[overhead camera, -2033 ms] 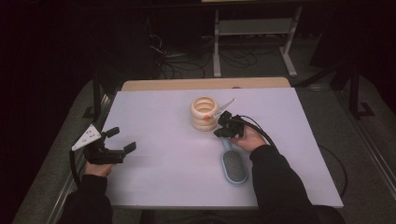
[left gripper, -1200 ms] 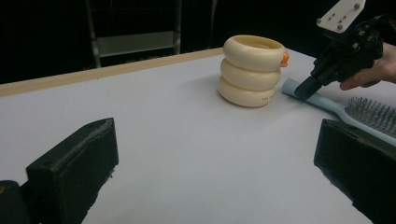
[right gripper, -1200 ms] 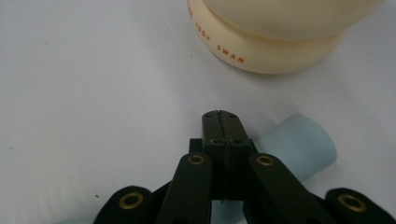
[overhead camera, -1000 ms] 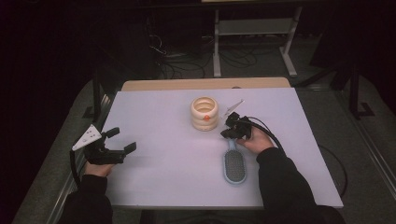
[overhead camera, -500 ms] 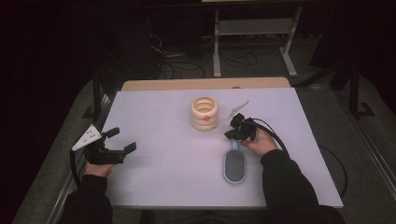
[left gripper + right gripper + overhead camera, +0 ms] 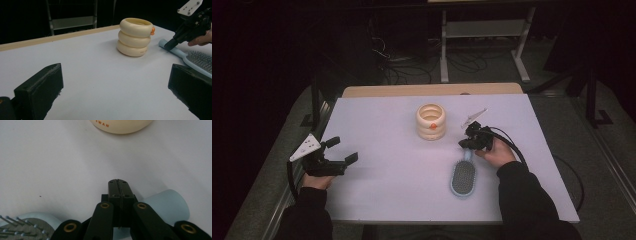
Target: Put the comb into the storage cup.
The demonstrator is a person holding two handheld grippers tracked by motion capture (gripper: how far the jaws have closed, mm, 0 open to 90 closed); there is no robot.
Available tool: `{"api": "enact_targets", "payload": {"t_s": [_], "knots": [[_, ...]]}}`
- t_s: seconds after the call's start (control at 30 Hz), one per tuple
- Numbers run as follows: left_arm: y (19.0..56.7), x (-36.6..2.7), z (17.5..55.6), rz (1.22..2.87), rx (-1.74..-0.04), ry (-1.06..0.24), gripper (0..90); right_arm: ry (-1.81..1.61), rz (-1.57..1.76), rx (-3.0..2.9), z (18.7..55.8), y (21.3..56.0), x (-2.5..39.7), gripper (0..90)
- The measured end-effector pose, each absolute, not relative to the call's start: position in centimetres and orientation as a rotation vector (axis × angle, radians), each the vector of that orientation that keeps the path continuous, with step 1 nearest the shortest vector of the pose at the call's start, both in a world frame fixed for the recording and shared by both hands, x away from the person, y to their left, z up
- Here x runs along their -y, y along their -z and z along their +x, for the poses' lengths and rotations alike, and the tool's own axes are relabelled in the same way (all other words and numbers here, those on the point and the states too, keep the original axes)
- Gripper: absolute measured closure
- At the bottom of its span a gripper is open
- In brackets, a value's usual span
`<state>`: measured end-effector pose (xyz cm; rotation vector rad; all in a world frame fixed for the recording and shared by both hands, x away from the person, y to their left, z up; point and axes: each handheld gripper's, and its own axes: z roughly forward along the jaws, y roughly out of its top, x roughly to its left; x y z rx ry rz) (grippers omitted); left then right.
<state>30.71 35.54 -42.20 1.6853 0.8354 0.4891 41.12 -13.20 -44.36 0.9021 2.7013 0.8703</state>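
high view: a white table [image 6: 377, 150] carries a cream holder [image 6: 431, 121] of three stacked rings at far centre and a pale blue brush [image 6: 463, 175], bristles up, to its near right, handle pointing far. the right gripper [image 6: 468, 140] rests low over the handle tip, between brush head and holder. the left gripper [image 6: 343, 150] hovers over the table's left edge, well apart from both things.

left gripper view: the two black jaws stand wide apart with nothing between them. beyond them the holder [image 6: 135, 37] stands upright, an orange knob at its rim. to the right, the right gripper [image 6: 172, 44] points down at the handle end of the brush [image 6: 197, 58]; whether it touches cannot be told.

right gripper view: the jaws are pressed together, meeting in a thin seam, and grip nothing. the brush [image 6: 165, 207] handle runs beneath them, its rounded end at the right and the bristled head at the near left. the base of the holder [image 6: 120, 125] lies just beyond.

judged step: taking the brush by its handle, probably to stand it in the holder. to do this well, the jaws should be spread first, lowered astride the handle near its end, and squeezed squarely so the brush does not swivel when lifted. the holder is close; avoid nudging it.
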Motion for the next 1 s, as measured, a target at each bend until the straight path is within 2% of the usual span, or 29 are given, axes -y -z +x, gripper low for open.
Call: {"api": "enact_targets", "payload": {"t_s": [1.0], "knots": [[42.3,-35.4,30.8,1.69,-0.838,-0.489,0.0,-0.833,0.949,-2.674,40.4,44.3,15.7,89.0]]}}
